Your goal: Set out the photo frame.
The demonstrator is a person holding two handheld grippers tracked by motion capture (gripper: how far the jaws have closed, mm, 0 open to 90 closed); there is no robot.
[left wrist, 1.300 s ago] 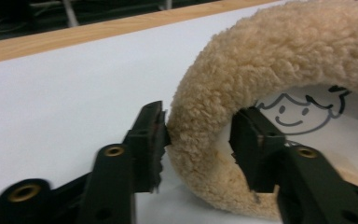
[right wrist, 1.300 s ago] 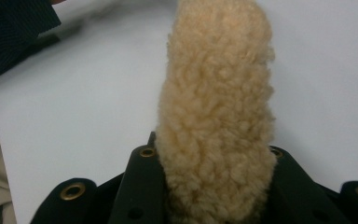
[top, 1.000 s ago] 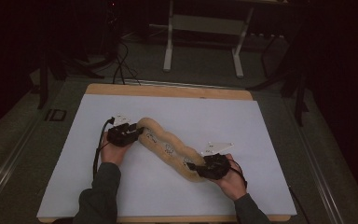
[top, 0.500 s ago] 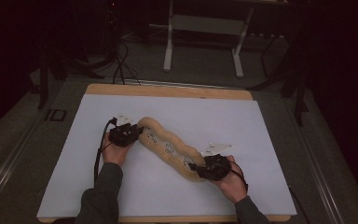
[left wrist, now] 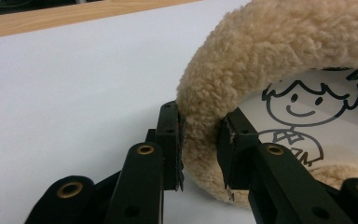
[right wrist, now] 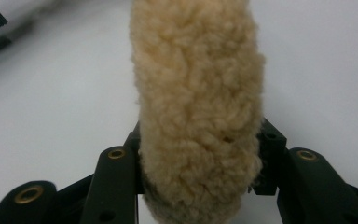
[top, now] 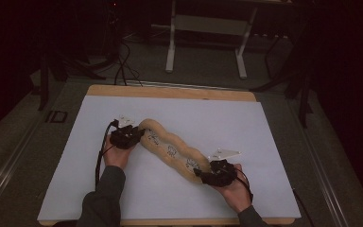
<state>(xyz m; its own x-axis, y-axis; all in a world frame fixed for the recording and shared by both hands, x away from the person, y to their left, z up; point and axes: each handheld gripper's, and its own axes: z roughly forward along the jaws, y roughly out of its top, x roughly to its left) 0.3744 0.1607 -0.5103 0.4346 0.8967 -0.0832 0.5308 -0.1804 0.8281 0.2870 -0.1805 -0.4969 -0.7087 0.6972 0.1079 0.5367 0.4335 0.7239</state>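
A long tan fleece strip point(top: 170, 151) with cartoon drawings on its white inner face lies aslant on the white sheet. My left gripper point(top: 134, 137) is at its upper left end. In the left gripper view that gripper point(left wrist: 200, 140) is shut on the fleece rim point(left wrist: 261, 42), after closing a little further within the last second. My right gripper point(top: 203, 174) is at the lower right end. Its jaws have just been opening. In the right gripper view the gripper point(right wrist: 200, 140) stands open around the fleece point(right wrist: 196, 70), which lies unsqueezed between the jaws and brushes them.
The white sheet point(top: 246, 127) covers a wooden tabletop whose edge point(top: 170, 92) shows at the back. A metal stand point(top: 208, 28) and cables point(top: 123, 56) are on the dark floor beyond. Bare sheet lies on both sides of the strip.
The strip's printed white face shows more plainly along its middle than a second ago. Both hands have stayed almost where they were.
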